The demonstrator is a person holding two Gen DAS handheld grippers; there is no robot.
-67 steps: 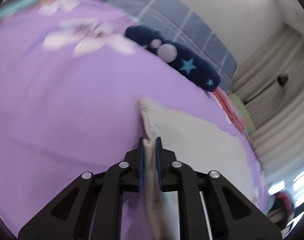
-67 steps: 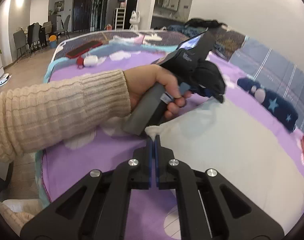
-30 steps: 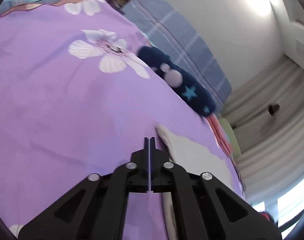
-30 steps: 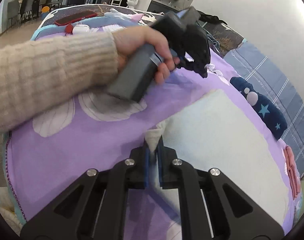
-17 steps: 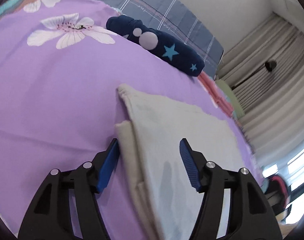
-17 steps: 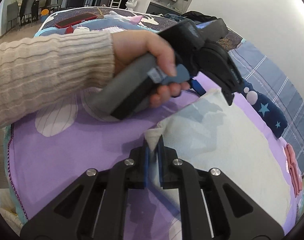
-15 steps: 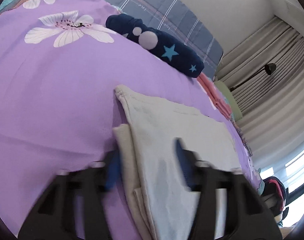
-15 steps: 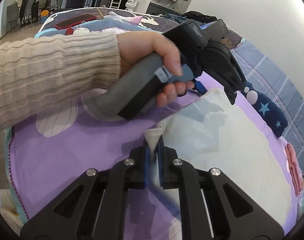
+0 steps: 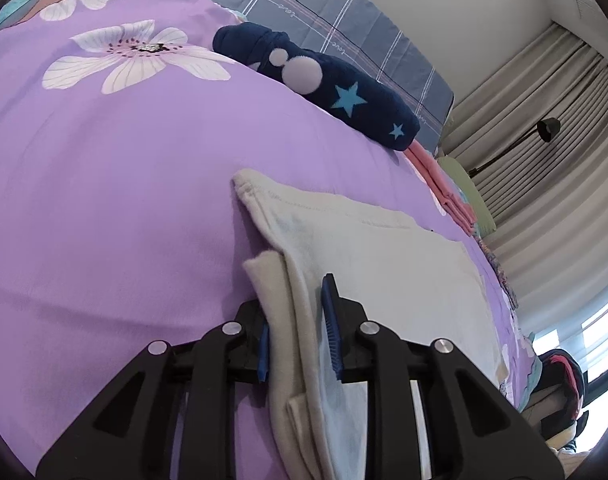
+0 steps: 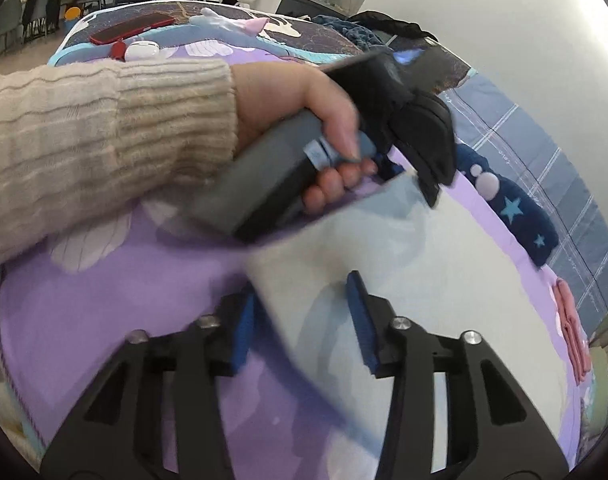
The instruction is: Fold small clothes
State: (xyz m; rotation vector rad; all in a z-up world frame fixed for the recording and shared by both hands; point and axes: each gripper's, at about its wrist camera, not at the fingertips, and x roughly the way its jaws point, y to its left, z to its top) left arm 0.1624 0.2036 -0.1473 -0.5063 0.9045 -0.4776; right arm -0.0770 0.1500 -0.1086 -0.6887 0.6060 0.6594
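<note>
Cream garment (image 9: 383, 264), both fingers parted

White wall (image 9: 443, 8), pale curtains (image 9: 551, 120), black lamp (image 9: 547, 128); dining chairs (image 10: 36, 4) on far floor.

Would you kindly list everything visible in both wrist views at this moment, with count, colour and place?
cream garment: one, off-white, folded flat on the bedspread
bedspread: one, purple with white flowers, under everything
navy garment: one, dark blue with stars and dots, beyond the cream garment
pink garment: one, folded, beside the navy one
pillow: one, grey-blue plaid, at the wall
curtains: beige, far right
red phone: one, far bed end
left gripper: open, astride the cream edge
right gripper: open, jaws just opened
hand: one, beige ribbed sleeve, holding the left gripper
</note>
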